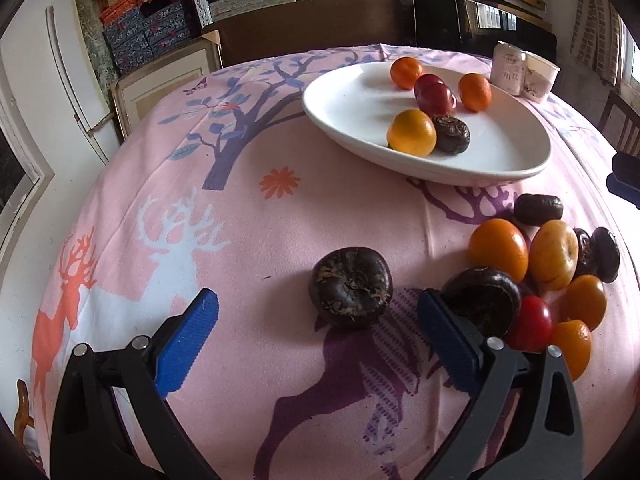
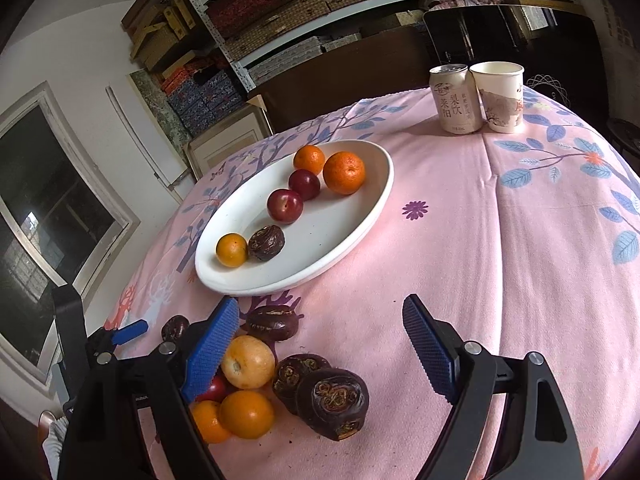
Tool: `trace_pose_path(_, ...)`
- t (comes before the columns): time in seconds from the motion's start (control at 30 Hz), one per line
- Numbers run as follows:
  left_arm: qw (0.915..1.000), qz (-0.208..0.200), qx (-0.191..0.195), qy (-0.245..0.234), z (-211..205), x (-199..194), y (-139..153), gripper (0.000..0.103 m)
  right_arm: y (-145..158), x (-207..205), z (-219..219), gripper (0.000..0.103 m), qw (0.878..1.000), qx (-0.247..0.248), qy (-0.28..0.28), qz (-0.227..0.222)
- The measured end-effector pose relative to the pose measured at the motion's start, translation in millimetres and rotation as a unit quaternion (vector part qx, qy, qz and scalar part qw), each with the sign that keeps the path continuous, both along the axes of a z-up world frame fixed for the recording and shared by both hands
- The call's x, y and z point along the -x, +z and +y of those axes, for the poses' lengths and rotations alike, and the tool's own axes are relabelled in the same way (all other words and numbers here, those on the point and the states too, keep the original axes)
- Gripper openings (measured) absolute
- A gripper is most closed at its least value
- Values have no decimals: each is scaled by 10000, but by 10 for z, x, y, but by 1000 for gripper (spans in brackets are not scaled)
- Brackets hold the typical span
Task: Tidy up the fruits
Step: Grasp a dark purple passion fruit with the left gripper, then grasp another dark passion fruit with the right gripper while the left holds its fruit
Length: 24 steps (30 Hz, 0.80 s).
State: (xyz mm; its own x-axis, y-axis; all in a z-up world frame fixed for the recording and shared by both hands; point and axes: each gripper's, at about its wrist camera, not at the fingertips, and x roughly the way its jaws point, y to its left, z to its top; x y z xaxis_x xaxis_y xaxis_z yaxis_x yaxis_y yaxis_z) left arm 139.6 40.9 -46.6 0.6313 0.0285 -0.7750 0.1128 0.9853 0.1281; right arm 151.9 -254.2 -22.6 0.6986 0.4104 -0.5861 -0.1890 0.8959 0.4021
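Observation:
A white oval plate (image 1: 348, 100) (image 2: 360, 216) holds three oranges, two red plums and one dark water chestnut. On the pink cloth, one dark water chestnut (image 1: 351, 287) lies between the fingers of my open left gripper (image 1: 318, 312). To its right is a pile of oranges (image 1: 498, 249), dark chestnuts (image 1: 482, 300) and a red fruit (image 1: 534, 322). In the right wrist view my right gripper (image 2: 320, 322) is open and empty above the same pile: oranges (image 2: 248, 362), chestnuts (image 2: 333, 402).
A drink can (image 2: 455, 98) and a paper cup (image 2: 499, 96) stand at the table's far edge. Shelves with boxes line the back wall. A chair (image 1: 620, 126) stands at the right. The left gripper's blue finger (image 2: 130, 331) shows left of the pile.

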Motion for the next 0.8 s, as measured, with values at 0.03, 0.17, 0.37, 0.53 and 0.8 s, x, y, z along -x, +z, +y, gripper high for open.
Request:
trace_pose_path(0.03, 9999, 27, 123, -31, 20, -10, 1, 91, -3, -1, 9, 85, 10000, -22, 30, 17)
trace_pose_path(0.17, 9982, 208, 544, -138, 61, -38, -35, 48, -17, -3, 20, 85, 9999, -64, 68, 73)
trace_pose_path(0.37, 9981, 175, 538, -248, 3, -39, -39, 41, -37, -6, 45, 85, 9998, -85, 124, 140)
trace_pose_path(0.53, 9995, 68, 194, -258, -91, -60, -49, 41, -75, -78, 199, 78, 9979, -205, 467, 400)
trace_pose_path(0.8, 9994, 87, 213, -246, -78, -75, -39, 41, -184, -220, 469, 55, 9944, 6, 651, 833)
